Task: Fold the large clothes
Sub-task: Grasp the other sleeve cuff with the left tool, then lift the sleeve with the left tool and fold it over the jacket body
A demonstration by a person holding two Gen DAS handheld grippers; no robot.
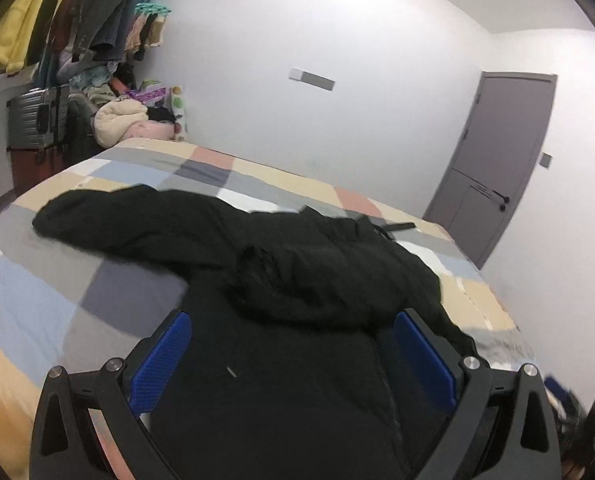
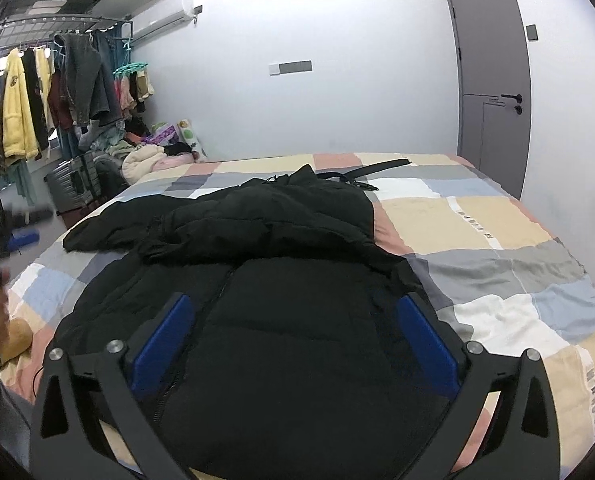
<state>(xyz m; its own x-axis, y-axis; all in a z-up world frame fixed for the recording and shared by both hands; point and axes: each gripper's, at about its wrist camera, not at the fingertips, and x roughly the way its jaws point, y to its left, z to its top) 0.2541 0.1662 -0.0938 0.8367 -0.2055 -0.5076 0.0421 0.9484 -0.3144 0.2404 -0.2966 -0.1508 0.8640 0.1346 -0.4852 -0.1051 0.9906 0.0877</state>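
- A black padded jacket (image 2: 265,280) lies spread across a bed (image 2: 497,240), its upper part bunched and folded over the body; one sleeve (image 1: 109,220) stretches out flat to the left in the left wrist view.
- The bed is covered with a checked quilt in grey, pale blue, beige, white and salmon squares.
- A dark strap or belt (image 2: 377,168) lies on the quilt just beyond the jacket's far end.
- The left tongs (image 1: 293,354) hang above the jacket's near panel, blue pads wide apart, nothing pressed between them.
- The right tongs (image 2: 295,340) likewise stand fully spread over the jacket's lower half, touching no fabric that can be made out.
- The walls are plain white; a grey door (image 2: 493,80) with a dark handle stands closed beyond the bed's far right corner.
- An air conditioner (image 2: 165,16) is mounted high on the wall.
- A clothes rail (image 2: 49,80) on the left carries hanging garments, among them a yellow one.
- Below it stand a grey suitcase (image 2: 73,184) and a heap of bedding and clothes (image 2: 149,156).
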